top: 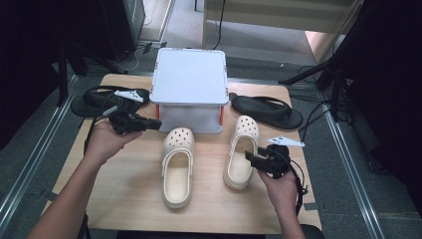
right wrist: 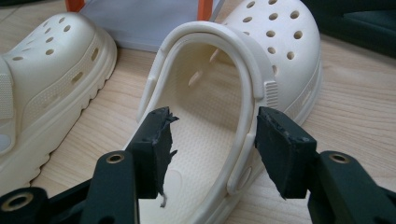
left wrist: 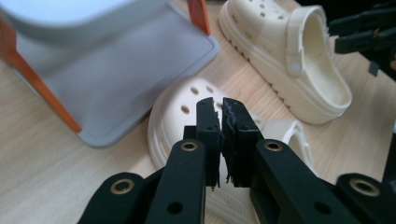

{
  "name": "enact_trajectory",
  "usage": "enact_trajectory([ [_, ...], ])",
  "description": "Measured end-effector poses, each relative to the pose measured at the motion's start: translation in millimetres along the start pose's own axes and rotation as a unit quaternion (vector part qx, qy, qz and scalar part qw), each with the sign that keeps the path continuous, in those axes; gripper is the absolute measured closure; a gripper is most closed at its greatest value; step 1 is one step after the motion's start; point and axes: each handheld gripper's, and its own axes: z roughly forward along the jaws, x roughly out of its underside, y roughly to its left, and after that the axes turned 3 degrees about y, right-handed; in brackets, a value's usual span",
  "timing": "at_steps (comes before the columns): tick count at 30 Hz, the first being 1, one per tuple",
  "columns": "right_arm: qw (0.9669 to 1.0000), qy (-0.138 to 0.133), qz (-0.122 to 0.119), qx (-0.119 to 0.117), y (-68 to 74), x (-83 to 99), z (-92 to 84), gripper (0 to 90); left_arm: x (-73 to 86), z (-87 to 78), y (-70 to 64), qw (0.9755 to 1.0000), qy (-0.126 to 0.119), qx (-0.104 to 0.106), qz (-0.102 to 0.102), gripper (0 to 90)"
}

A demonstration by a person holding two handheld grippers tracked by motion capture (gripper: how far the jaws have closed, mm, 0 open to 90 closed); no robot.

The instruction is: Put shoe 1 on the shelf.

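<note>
Two cream clogs lie side by side on the wooden table [top: 124,194], toes pointing away. My left gripper [top: 157,123] is shut on nothing and hovers just left of the left clog [top: 177,164]. In the left gripper view its tips [left wrist: 220,116] sit over that clog's holed toe [left wrist: 182,105]. My right gripper [top: 250,158] stands open at the heel of the right clog [top: 246,129]. In the right gripper view its jaws [right wrist: 212,135] stand either side of the clog's heel opening and strap [right wrist: 252,79], gripping nothing.
A white two-level rack [top: 189,74] with orange posts stands at the back middle, its lower shelf [left wrist: 116,79] just beyond the clogs' toes. One black flip-flop [top: 94,104] lies to the left of the rack, another [top: 268,109] to its right. Dark stands and cables surround the table.
</note>
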Motion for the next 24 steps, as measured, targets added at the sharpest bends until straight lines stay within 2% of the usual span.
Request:
enact_trajectory([
  [8,1.0000,-0.005,0.001,0.004,-1.1,1.4,-0.1,48.3,-32.0,0.0,4.9,0.9999,-0.003,-0.004,0.011,89.1],
  [12,0.9999,-0.004,-0.001,0.015,0.2,2.3,-0.1,47.5,-49.8,2.2,8.6,0.9999,-0.012,-0.003,0.010,89.1],
  [13,0.9999,-0.004,-0.001,0.015,0.2,2.3,-0.1,47.5,-49.8,2.2,8.6,0.9999,-0.012,-0.003,0.010,89.1],
  [14,0.9998,0.003,0.003,0.020,-1.5,2.9,2.0,47.5,-58.4,3.8,8.9,0.9997,-0.017,-0.010,0.017,89.1],
  [16,0.9998,0.005,0.009,0.020,-3.0,3.2,3.9,47.5,-65.3,6.4,10.6,0.9995,-0.019,-0.012,0.020,89.1],
  [21,0.9995,0.004,0.016,0.028,-4.7,0.1,12.5,46.4,-73.1,12.8,18.9,0.9993,-0.029,-0.016,0.017,89.1],
  [24,0.9992,0.008,0.023,0.031,-7.5,-3.3,18.5,47.3,-75.1,17.5,24.4,0.9993,-0.025,-0.021,0.016,89.1],
])
